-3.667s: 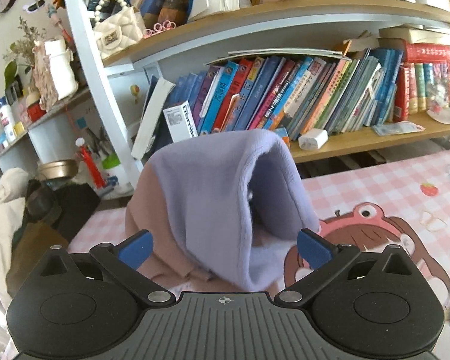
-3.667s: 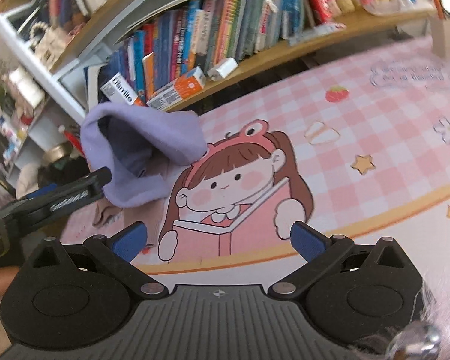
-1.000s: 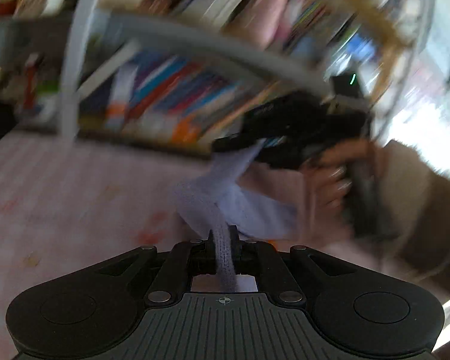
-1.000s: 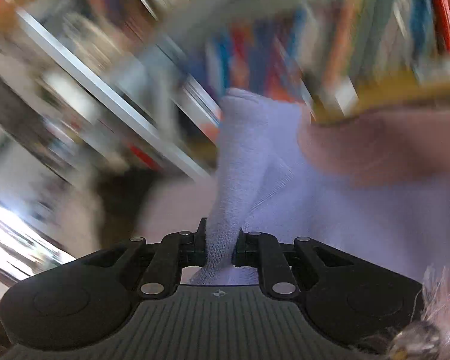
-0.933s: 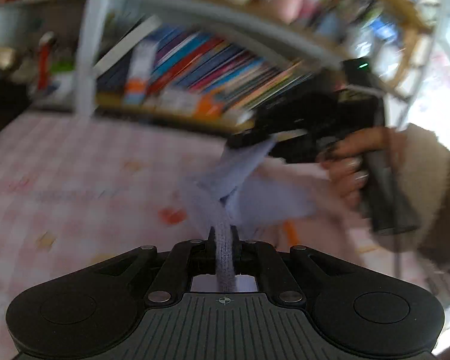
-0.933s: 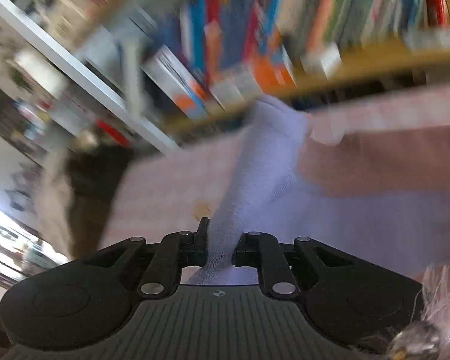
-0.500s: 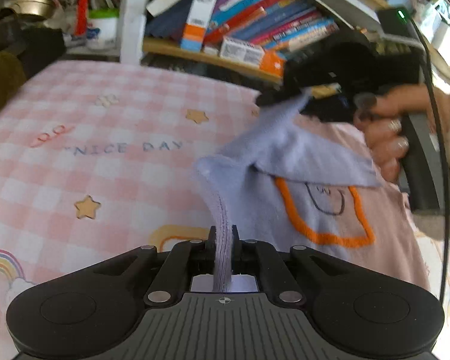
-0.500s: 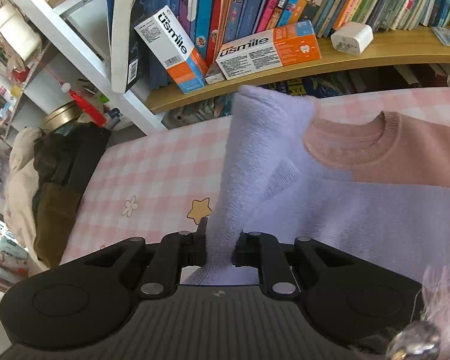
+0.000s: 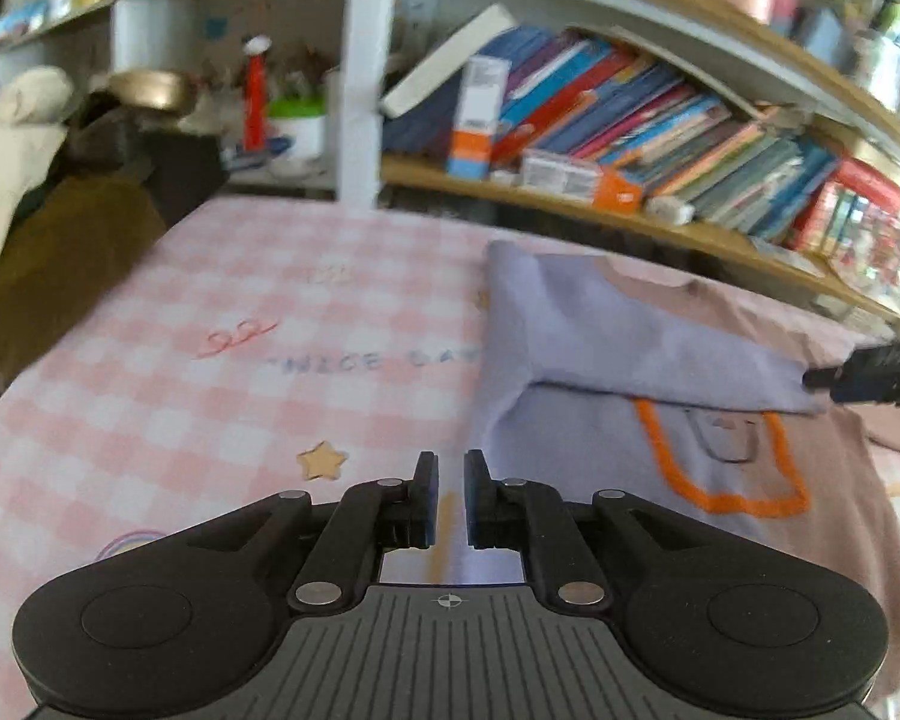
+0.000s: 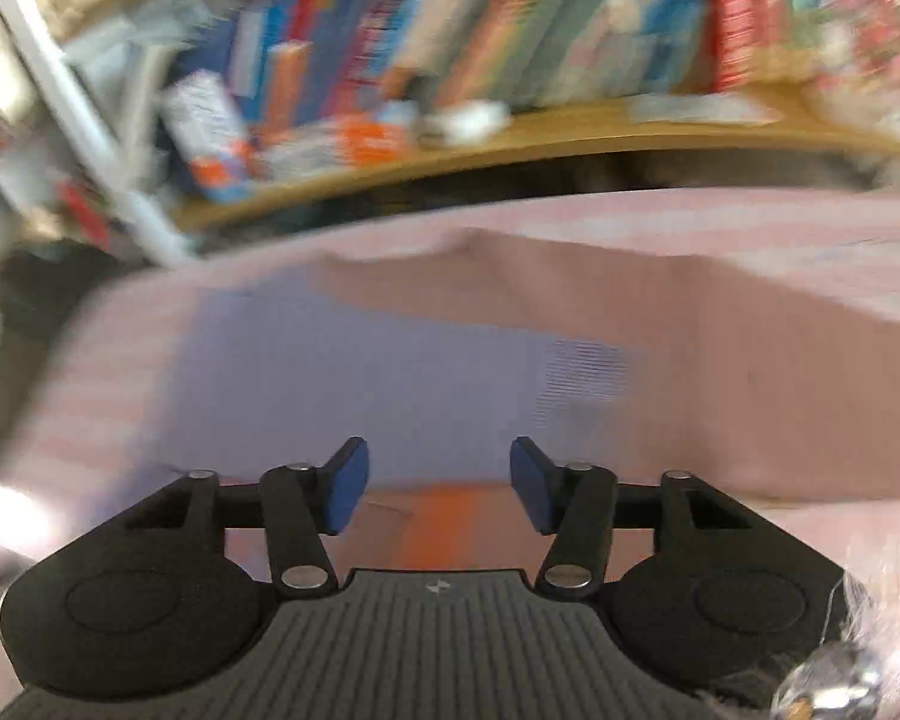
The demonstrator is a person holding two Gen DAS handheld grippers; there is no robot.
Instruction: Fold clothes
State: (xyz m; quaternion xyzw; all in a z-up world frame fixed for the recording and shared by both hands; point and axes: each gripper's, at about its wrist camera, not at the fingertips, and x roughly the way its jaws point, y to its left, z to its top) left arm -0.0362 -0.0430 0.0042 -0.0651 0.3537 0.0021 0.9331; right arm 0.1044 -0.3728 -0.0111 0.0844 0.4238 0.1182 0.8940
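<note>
- Left wrist view: the left tongs (image 9: 447, 495) occupy the near centre, their jaws opening by a narrow slit with nothing between the pads; only the tabletop (image 9: 168, 396), covered in a pink checked cloth, shows through the gap.
- Left wrist view: the sweater (image 9: 648, 420), lilac and dusty pink with an orange outlined patch (image 9: 726, 474), lies flat on the tabletop to the right of the left tongs, its near edge just beside them.
- Left wrist view: the lilac sleeve (image 9: 630, 336) is folded across the body of the sweater, running from the far left shoulder to the right.
- Left wrist view: the tip of the right tongs (image 9: 870, 372) enters from the right edge, at the cuff end of the sleeve; whether it touches the cuff cannot be told.
- Left wrist view: a bookshelf (image 9: 630, 120) with slanting rows of books stands at the far side; a heap of dark and cream garments (image 9: 42, 192) lies at the far left.
- Right wrist view (blurred): the right tongs (image 10: 438, 492) are spread and opening, with nothing gripped between the blue pads (image 10: 345, 492).
- Right wrist view: the sweater (image 10: 450, 372) lies on the tabletop beyond and beneath the right tongs, lilac to the left and pink to the right, with an orange mark visible between the jaws.
- Right wrist view: the bookshelf (image 10: 510, 60) fills the far background.
</note>
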